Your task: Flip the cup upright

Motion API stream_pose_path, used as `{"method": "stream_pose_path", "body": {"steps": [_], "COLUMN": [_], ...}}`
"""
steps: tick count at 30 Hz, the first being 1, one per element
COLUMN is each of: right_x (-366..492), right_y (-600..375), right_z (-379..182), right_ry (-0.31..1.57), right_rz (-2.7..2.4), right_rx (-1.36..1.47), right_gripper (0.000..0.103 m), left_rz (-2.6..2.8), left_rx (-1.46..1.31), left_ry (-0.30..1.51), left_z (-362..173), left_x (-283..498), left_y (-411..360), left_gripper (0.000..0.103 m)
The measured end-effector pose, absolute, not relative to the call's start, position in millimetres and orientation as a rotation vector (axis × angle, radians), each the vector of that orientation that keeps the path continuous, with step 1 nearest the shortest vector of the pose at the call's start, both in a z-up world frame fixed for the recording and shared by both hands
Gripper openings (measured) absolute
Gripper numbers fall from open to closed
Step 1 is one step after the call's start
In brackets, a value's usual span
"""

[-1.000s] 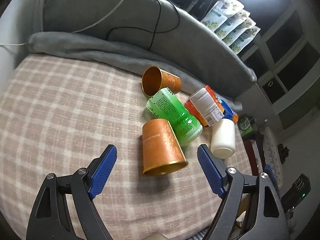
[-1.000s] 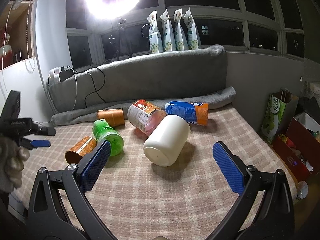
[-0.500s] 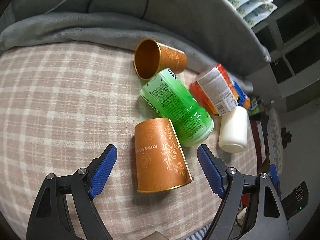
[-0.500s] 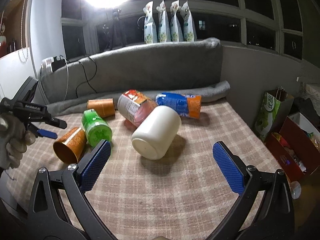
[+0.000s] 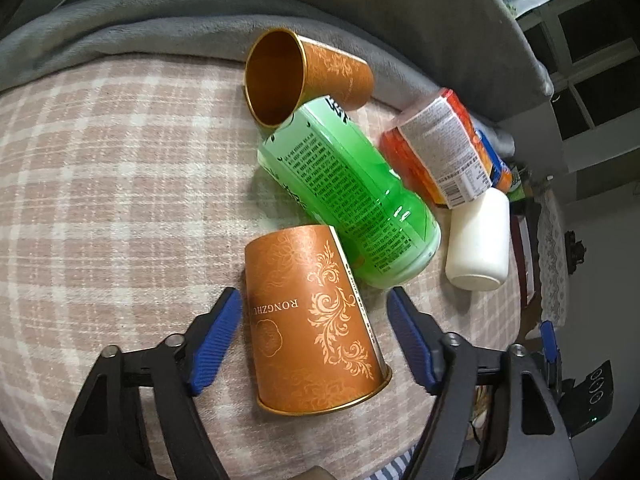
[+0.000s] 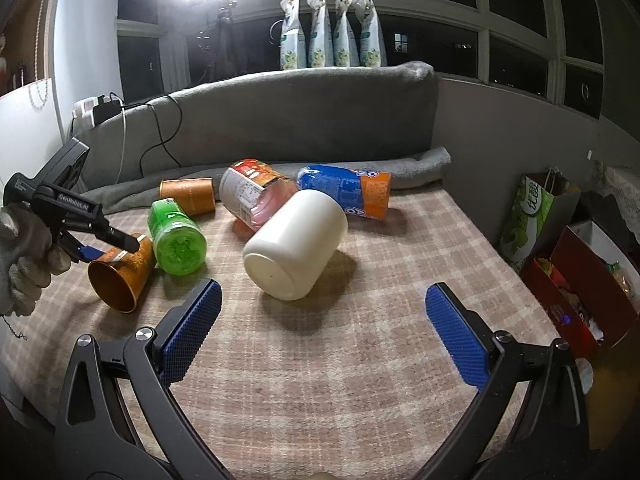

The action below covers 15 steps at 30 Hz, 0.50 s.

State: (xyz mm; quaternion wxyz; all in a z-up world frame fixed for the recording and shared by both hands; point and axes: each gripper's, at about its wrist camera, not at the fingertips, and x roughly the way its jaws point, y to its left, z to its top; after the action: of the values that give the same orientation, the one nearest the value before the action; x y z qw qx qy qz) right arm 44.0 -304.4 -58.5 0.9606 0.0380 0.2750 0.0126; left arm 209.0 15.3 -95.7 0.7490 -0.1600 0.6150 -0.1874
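Observation:
An orange patterned cup (image 5: 312, 316) lies on its side on the plaid cloth, mouth toward me, and shows in the right wrist view (image 6: 122, 272). My left gripper (image 5: 316, 312) is open, its blue pads on either side of this cup, the left pad close to its wall. A second orange cup (image 5: 304, 76) lies on its side behind, by the grey blanket. A white cup (image 6: 296, 244) lies on its side ahead of my right gripper (image 6: 320, 312), which is open and empty above the cloth.
A green can (image 5: 348, 204), a red-labelled can (image 5: 440, 152) and a blue-orange can (image 6: 348, 192) lie between the cups. A grey sofa back (image 6: 280, 120) rises behind. The bed's right edge drops to bags and a red box (image 6: 580, 280).
My left gripper has moved forward and down until its pads flank the near orange cup. My right gripper has edged slightly closer to the white cup.

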Motion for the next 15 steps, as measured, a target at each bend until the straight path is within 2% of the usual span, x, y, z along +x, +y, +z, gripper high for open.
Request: {"method": "stream_pose_path", "body": {"steps": [3, 15], "right_x": [42.7, 37.7], "right_y": [-307.5, -309.1], "right_z": [-59.2, -59.9], "right_ry": [0.555, 0.552], "right_rz": [0.017, 0.018], "right_rx": [0.085, 0.098], "right_gripper": [0.103, 0.103], "left_rz": [-0.415, -0.455], "left_rx": [-0.343, -0.321], "left_ry": [1.349, 1.349], "left_z": [-96.7, -93.7], "left_x": [208.2, 186.0], "left_y": [12.9, 7.7], "left_gripper": [0.062, 0.062]}}
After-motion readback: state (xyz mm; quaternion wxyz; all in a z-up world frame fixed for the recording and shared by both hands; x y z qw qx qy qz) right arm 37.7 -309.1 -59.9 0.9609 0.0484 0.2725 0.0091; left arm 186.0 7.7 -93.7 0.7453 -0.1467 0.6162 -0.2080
